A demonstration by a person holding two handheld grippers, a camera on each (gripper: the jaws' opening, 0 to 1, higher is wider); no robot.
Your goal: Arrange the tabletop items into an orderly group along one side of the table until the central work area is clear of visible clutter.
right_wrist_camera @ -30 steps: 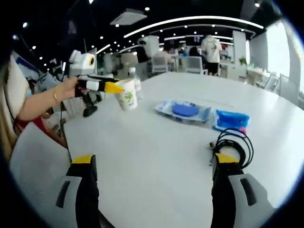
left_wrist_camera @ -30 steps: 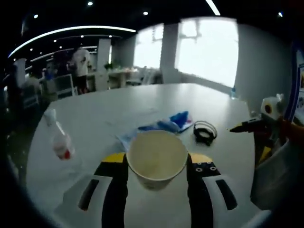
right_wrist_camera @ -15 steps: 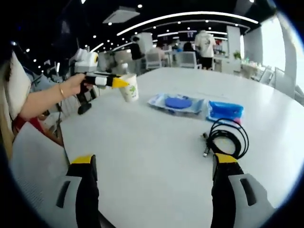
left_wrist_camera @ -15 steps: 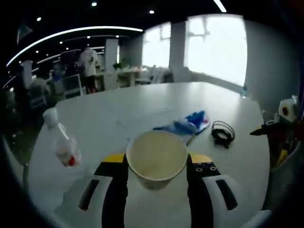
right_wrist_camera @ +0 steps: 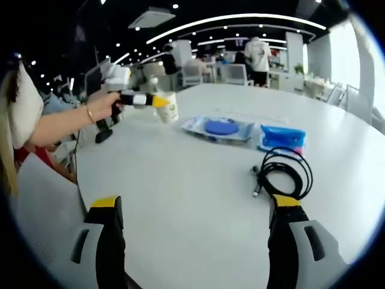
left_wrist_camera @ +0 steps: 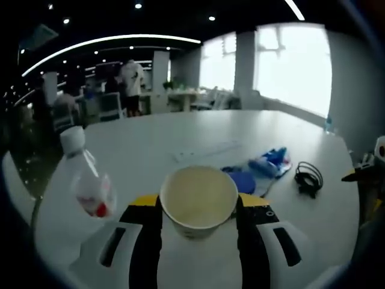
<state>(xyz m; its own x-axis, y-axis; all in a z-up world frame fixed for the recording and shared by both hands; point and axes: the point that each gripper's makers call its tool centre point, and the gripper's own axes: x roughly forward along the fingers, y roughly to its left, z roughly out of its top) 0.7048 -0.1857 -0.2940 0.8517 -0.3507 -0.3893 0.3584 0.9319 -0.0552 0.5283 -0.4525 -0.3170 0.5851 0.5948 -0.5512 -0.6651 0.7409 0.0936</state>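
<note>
Leftward went the left claw (left_wrist_camera: 198,208) with its paper cup (left_wrist_camera: 198,198), bringing the plastic bottle (left_wrist_camera: 84,183) close on that side; cup was carried above the counter (left_wrist_camera: 150,138), well apart from blue packets (right_wrist_camera: 283,137) and coiled cable (right_wrist_camera: 283,171); likely risk: cup clipping the bottle and toppling it; left claw clamped the cup's sides; right claw (right_wrist_camera: 195,232) stood wide, holding nothing, low over bare counter.
</note>
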